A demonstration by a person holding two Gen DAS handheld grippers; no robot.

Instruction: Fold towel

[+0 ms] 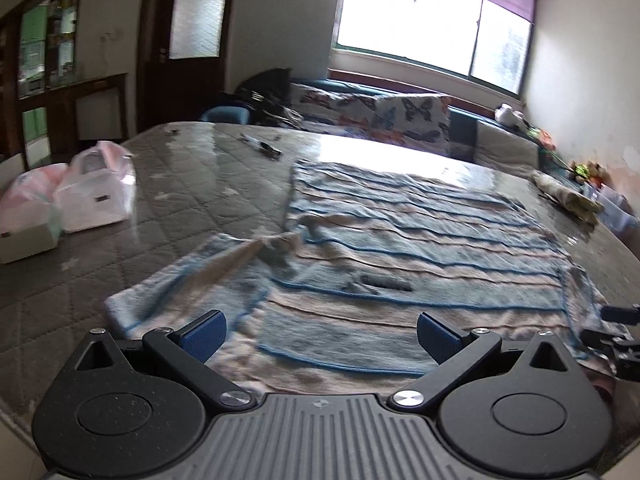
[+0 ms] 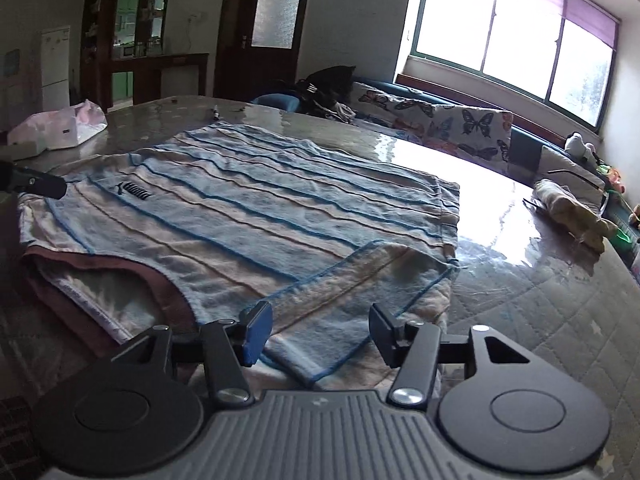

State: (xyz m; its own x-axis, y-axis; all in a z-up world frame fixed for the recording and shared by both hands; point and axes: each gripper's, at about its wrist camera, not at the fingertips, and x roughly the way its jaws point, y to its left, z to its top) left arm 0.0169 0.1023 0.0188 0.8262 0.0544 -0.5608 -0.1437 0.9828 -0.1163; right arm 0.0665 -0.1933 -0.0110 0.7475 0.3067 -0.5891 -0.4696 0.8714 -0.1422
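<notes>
Your left claw (image 1: 318, 338) is spread wide, blue pads (image 1: 204, 336) apart, nothing between them — it hovers over the near edge of the towel (image 1: 400, 240). Your right claw (image 2: 320, 334) is also released, its jaws apart on either side of a folded-over corner flap of the towel (image 2: 248, 216); whether the pads touch the cloth, you cannot tell.

The towel: terry cloth, pale blue and off-white bands with thin darker blue stripes, a small dark logo mark near one edge. It lies mostly flat on the tabletop (image 1: 192, 188), a glossy grey quilted-pattern surface. In the left wrist view the near-left corner is turned over and rumpled, with a blurred twisted ridge running from that corner toward the middle. In the right wrist view the near-right corner is doubled back on top, showing a blue-piped hem, and a brownish cloth (image 2: 132, 280) peeks from under the near-left edge.

The stripes run across the left view, left to right, rising slightly away to the left; the long axis seems to follow them, though fisheye distortion makes that uncertain.

Further out on the tabletop: white plastic bags (image 1: 96, 188) at far left, well apart from the towel, a dark pen-like item (image 1: 262, 146) beyond its far edge, a rolled yellowish cloth (image 1: 568, 196) at far right. Behind — a butterfly-print sofa cover (image 1: 400, 120) and a bright window (image 1: 432, 20).
</notes>
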